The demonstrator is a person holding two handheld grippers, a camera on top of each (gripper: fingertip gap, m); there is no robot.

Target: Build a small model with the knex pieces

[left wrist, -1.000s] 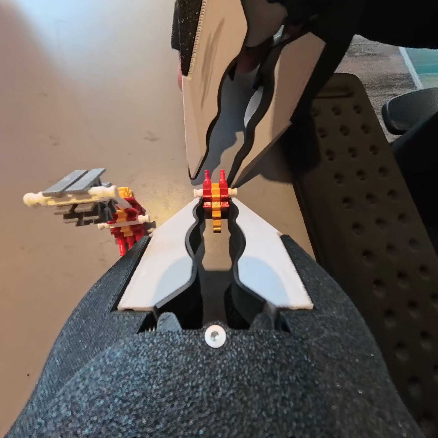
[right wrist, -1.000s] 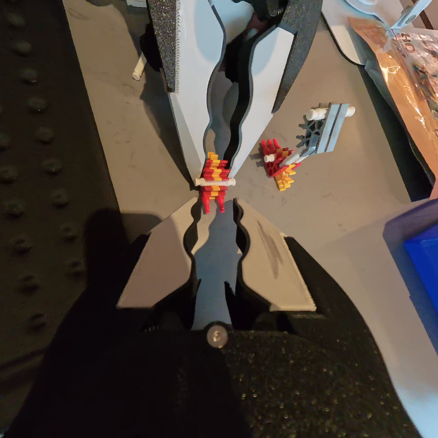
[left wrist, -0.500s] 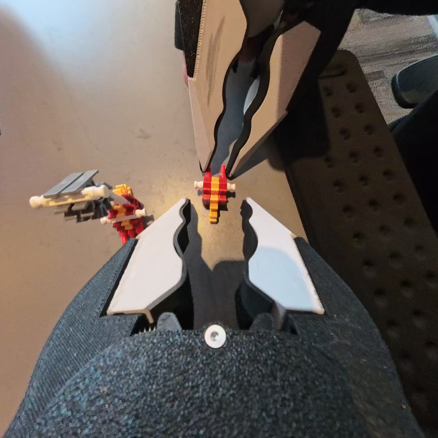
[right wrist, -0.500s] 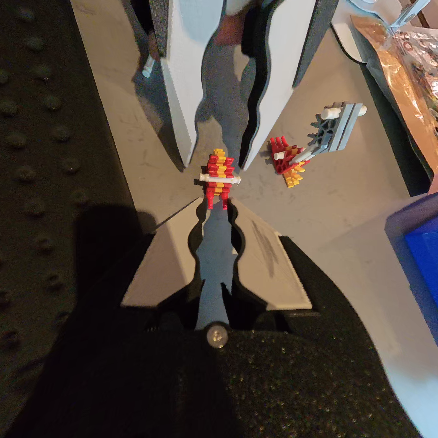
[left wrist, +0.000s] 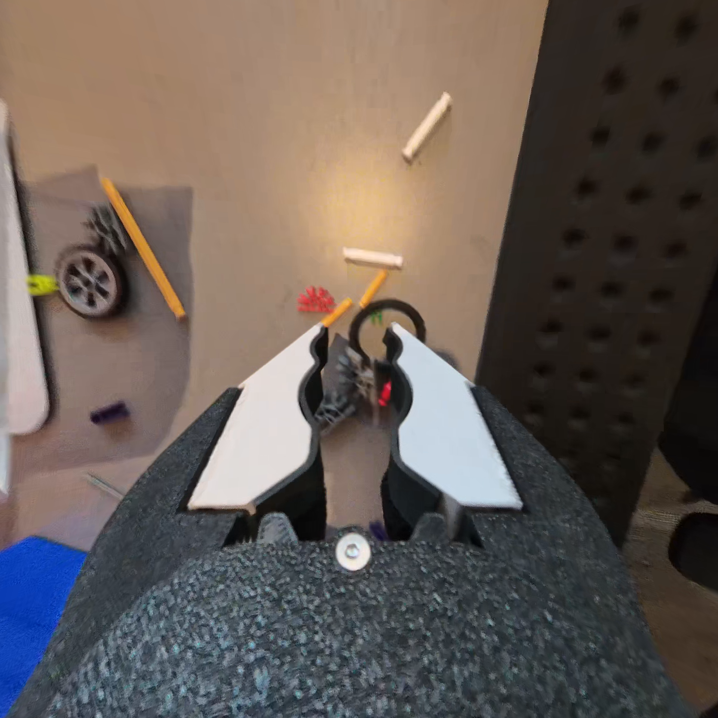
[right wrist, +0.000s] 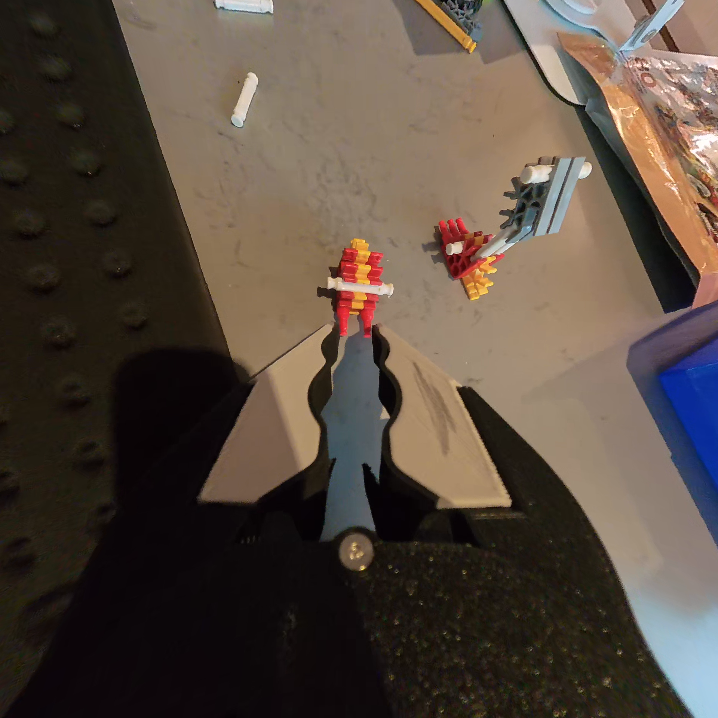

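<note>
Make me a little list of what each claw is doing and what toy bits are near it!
Left claw: open, holding nothing
Nearest to left claw: black ring and blurry grey spiky pieces on the table below
Farther off: red spiky piece, white rods, wheel
Right claw: open, empty, tips just short of the red and yellow stack
Stack: lies on the grey table, white rod across it
Beside it: red, yellow and grey build

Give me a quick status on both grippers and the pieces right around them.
left gripper: open, empty, above a grey toothed part
right gripper: open, empty, tips flanking the stack's red prongs
red-and-yellow stack: flat on the table, white rod across it
black ring: on table, incomplete circle
</note>
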